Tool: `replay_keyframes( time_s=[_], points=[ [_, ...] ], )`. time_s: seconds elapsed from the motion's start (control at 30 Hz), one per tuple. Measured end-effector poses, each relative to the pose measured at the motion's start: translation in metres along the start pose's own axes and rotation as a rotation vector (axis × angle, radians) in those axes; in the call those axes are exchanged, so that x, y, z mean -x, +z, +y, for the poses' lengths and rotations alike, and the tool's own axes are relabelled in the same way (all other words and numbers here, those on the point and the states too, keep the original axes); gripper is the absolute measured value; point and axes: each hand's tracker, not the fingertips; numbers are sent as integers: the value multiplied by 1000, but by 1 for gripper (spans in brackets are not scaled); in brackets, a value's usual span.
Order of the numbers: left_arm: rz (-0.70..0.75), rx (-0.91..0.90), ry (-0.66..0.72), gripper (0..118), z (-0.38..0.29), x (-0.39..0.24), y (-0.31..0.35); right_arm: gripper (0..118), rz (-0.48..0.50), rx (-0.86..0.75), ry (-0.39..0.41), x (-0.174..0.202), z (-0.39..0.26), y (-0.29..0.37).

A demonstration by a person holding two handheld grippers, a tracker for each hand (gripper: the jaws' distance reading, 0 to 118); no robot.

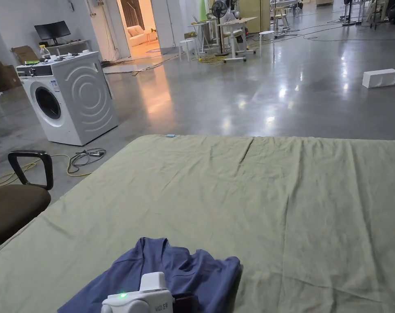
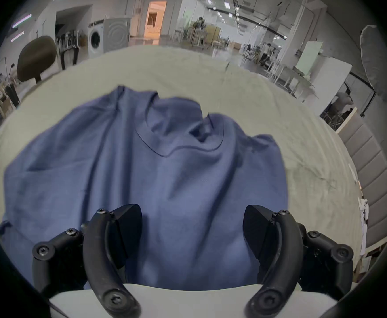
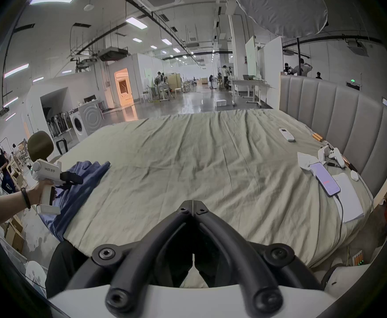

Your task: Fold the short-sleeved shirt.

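Nearest of all, the left claw [image 2: 192, 229] hangs over the near part of the blue short-sleeved shirt [image 2: 146, 173], its jaws spread wide with cloth showing between them and neither pad pressing on it. That looks like a claw set to choose a grip, not one already holding. From the right gripper view the left hand [image 3: 37, 192] holds it by its white handle above the shirt; the white body carries a short printed mark, too small to read with any trust, and a green light glows on it in the head view.

The shirt lies crumpled at the near left corner of the bed [image 1: 274, 195], neck opening up and toward the far side, one edge hanging over the near side of the mattress. It is bunched and not yet spread, so I judge the folding not begun; flattening it comes first.

The right claw [image 3: 192, 204] sits well to the right of the shirt, above bare green sheet, its jaws closed tip to tip on nothing, seemingly waiting.

Farther right, beside the padded headboard [image 3: 339, 125], lie a phone [image 3: 324, 178] on its cable, a remote [image 3: 286, 134] and a white game controller [image 3: 332, 155], kept well apart from the working area. Beyond the bed stands a washing machine [image 1: 68, 98].
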Motion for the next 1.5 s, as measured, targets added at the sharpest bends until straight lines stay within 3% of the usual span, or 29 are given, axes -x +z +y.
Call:
replay_keyframes(
  time_s=[0.1,0.17,0.2,0.23,0.27,0.33,0.47,0.57,0.63,0.77,0.87,0.93,1.07,1.27,1.5],
  points=[
    [104,-9,-86,88,-7,-22,-1,0,34,32,-23,6,-5,-3],
    [154,12,-136,75,-17,-42,0,0,50,32,-19,12,-10,-5],
    [143,13,-171,59,-5,-34,-1,0,63,42,-18,14,-13,-7],
    [117,8,-189,30,11,-10,0,0,72,61,-19,16,-14,-11],
    [114,4,-195,12,14,0,5,0,84,81,-15,18,-16,-13],
    [113,9,-149,11,20,4,1,0,87,82,-2,20,-19,-14],
    [9,6,123,8,30,41,5,0,98,66,2,16,-20,-2],
    [-92,-177,319,7,36,31,35,0,112,45,-2,5,-26,8],
    [-144,-241,357,7,44,13,57,0,106,53,-18,-4,-31,12],
    [-148,-391,210,7,88,-25,107,0,85,54,-62,-21,-43,27],
    [-263,-410,146,7,126,-67,130,0,61,46,-101,-36,-55,40],
    [-251,-437,-25,7,135,-125,131,0,27,49,-125,-46,-61,48],
    [-404,-321,-183,7,127,-249,98,0,-48,37,-185,-69,-74,67],
    [-693,9,-296,7,-23,-430,27,0,-162,48,-270,-95,-89,86],
    [-861,263,-385,7,-221,-510,46,0,-227,64,-286,-114,-100,101]
  ],
)
